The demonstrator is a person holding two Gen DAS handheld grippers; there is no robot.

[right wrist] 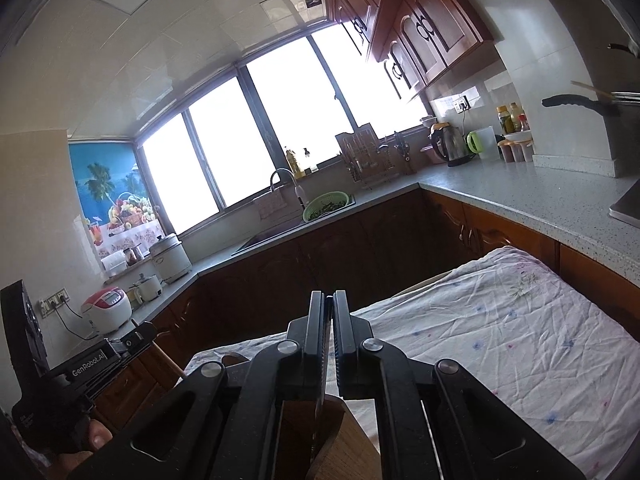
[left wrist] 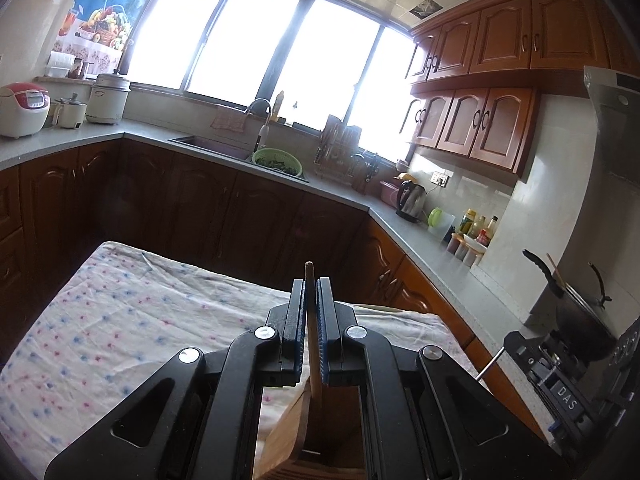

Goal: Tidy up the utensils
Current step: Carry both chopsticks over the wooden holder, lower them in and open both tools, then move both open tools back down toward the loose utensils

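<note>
My left gripper (left wrist: 311,286) is shut on a thin wooden stick, a chopstick or utensil handle (left wrist: 312,340). The stick stands almost upright, its top above the fingertips and its lower end down inside an open wooden utensil box (left wrist: 288,432) right below the gripper. My right gripper (right wrist: 332,300) has its jaws nearly together over the same wooden box (right wrist: 344,444); a thin dark thing may sit between the pads, but I cannot tell what. The left gripper also shows in the right wrist view (right wrist: 136,340) at the left, and the right gripper at the left wrist view's right edge (left wrist: 560,376).
The box stands on a table under a flowered cloth (left wrist: 132,320). Behind it runs a grey U-shaped counter (left wrist: 432,256) with a sink, green colander (left wrist: 276,160), kettle (left wrist: 412,200), bottles, rice cookers (left wrist: 24,110) and a wok (left wrist: 580,312) with chopsticks.
</note>
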